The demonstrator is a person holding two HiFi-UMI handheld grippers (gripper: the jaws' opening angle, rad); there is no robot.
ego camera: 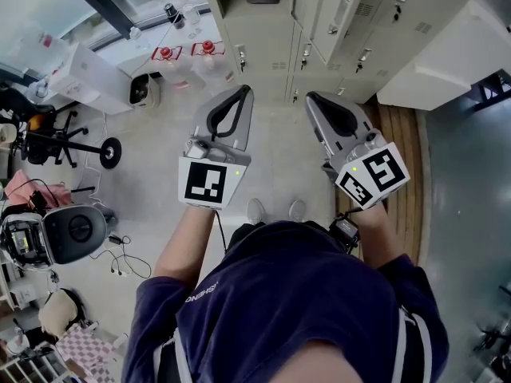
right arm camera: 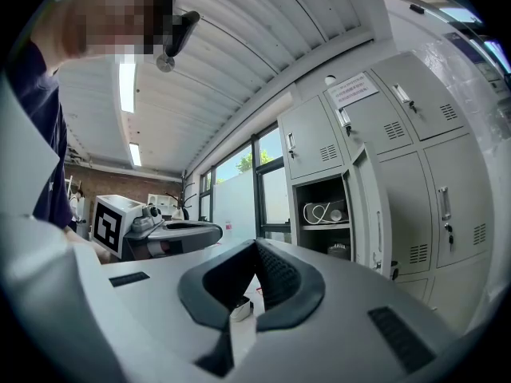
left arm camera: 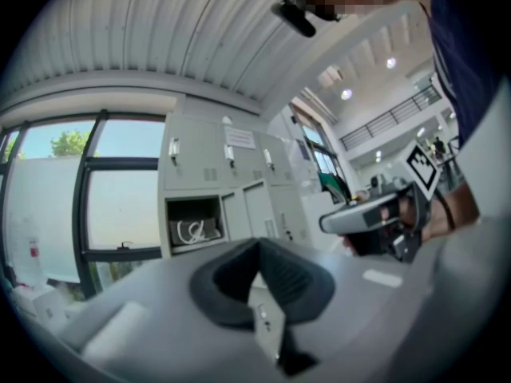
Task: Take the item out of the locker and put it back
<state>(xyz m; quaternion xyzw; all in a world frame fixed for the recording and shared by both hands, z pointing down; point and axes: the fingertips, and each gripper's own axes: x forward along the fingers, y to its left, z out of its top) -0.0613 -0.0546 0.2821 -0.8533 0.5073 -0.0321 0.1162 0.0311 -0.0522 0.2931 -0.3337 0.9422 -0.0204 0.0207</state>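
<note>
Evidently the task is at its start: left gripper (ego camera: 240,94) and right gripper (ego camera: 313,99) are both closed and empty, well short of the open locker (right arm camera: 323,191). The coiled cable (right arm camera: 318,211) lies on the locker's shelf. Next, one gripper should reach in with its jaws spread.

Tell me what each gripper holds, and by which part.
Nothing is held. The left gripper and the right gripper each have their jaws shut together with nothing between them.

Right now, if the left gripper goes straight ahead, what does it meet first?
Left gripper would probably meet the closed locker door right of the open compartment; nothing nearer shows, depth unclear.
</note>
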